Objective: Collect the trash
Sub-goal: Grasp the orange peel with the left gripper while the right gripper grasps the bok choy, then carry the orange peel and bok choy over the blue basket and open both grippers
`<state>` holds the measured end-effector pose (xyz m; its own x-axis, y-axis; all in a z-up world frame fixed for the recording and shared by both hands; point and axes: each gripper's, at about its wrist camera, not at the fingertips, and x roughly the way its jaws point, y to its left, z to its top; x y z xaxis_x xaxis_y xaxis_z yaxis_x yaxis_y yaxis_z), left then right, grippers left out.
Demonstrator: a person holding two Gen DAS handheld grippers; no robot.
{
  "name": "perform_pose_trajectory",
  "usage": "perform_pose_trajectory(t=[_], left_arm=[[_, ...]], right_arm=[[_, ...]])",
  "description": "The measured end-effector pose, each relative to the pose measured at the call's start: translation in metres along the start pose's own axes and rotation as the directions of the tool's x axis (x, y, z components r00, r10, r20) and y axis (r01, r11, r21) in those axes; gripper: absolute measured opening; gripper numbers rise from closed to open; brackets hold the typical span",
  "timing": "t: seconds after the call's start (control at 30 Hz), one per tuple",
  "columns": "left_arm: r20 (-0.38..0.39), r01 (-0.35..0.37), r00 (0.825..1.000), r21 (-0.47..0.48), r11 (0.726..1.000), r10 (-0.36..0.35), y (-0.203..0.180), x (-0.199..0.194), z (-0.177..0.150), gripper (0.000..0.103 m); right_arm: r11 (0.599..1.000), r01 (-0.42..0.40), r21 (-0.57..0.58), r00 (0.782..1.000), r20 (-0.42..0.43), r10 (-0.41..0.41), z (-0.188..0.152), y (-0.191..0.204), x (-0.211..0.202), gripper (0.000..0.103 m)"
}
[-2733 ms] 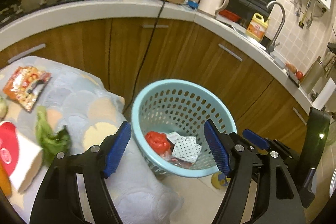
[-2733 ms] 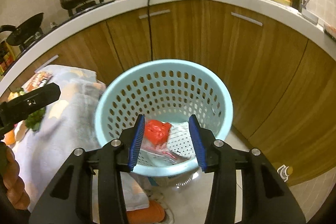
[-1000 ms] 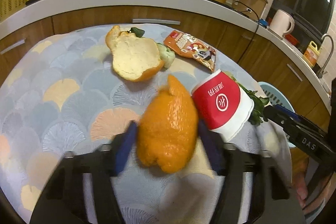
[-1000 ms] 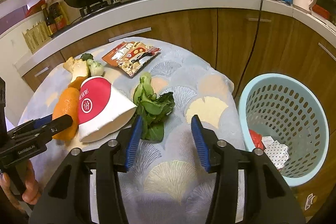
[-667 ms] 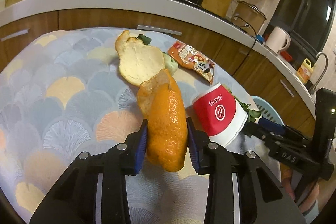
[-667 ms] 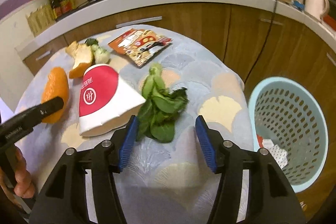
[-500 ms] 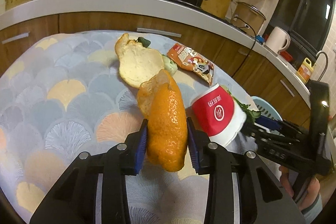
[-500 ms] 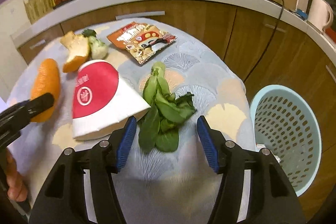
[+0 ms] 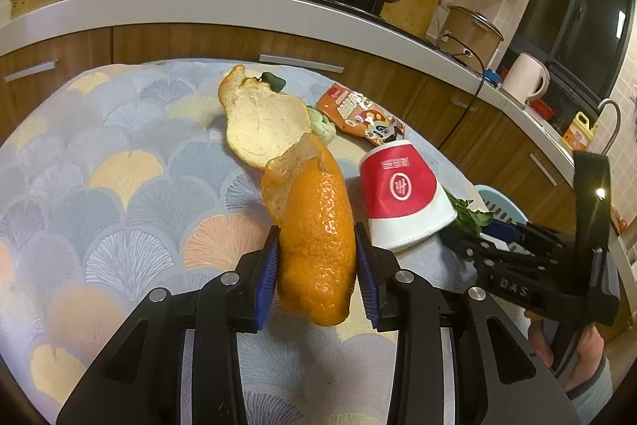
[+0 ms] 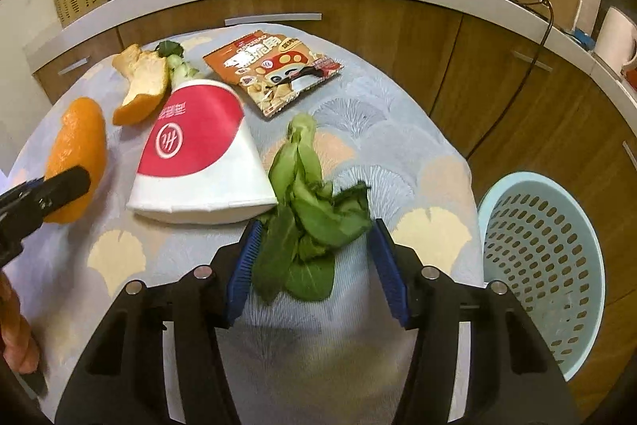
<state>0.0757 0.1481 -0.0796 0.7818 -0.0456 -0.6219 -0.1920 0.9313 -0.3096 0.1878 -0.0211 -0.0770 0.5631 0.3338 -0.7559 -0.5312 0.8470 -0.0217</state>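
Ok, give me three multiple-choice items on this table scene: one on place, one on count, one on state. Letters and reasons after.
1. Where does the basket stand?
A. on the table
B. beside the table, lower down
C. on the counter

2. How many pieces of orange peel show?
A. one
B. two
C. four

3. What is the state of the left tongs?
A. shut on a peel
B. open over the cup
C. shut on the snack bag

Answers:
1 B: its blue rim sits past the table's right edge, below the cloth.
2 B: one peel is between the left tongs, the other peel lies white side up behind it.
3 A: both blue pads press the peel's sides; the cup lies untouched beside it. The right tongs straddle the greens, pads not yet pressing.
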Motion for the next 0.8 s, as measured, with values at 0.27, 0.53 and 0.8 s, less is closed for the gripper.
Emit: perform_pose_trajectory(t=[0.27,0.53,0.8], left_arm=[[0.014,0.005,1.0,-0.005,1.0,-0.005,0.001,-0.003,0.0,0.034],[0.068,0.068,0.995,0.016,0.998,-0.069,-0.016,-0.023,0.001,0.034],[0.083,0.147,0.984,0.132,0.98,-0.158,-0.08,-0.04,0.009,0.034]], right_arm=[[1.0,-0.003,0.008,1.0,0.03,0.003,0.0,-0.002,-0.007,0.018],[0.997,0.043,0.071,0.986,0.157,-0.054,-0.012,-0.036,-0.062,0.018],[0.985,0.107,0.138,0.962,0.237,-0.138,-0.026,-0.08,-0.108,0.018]])
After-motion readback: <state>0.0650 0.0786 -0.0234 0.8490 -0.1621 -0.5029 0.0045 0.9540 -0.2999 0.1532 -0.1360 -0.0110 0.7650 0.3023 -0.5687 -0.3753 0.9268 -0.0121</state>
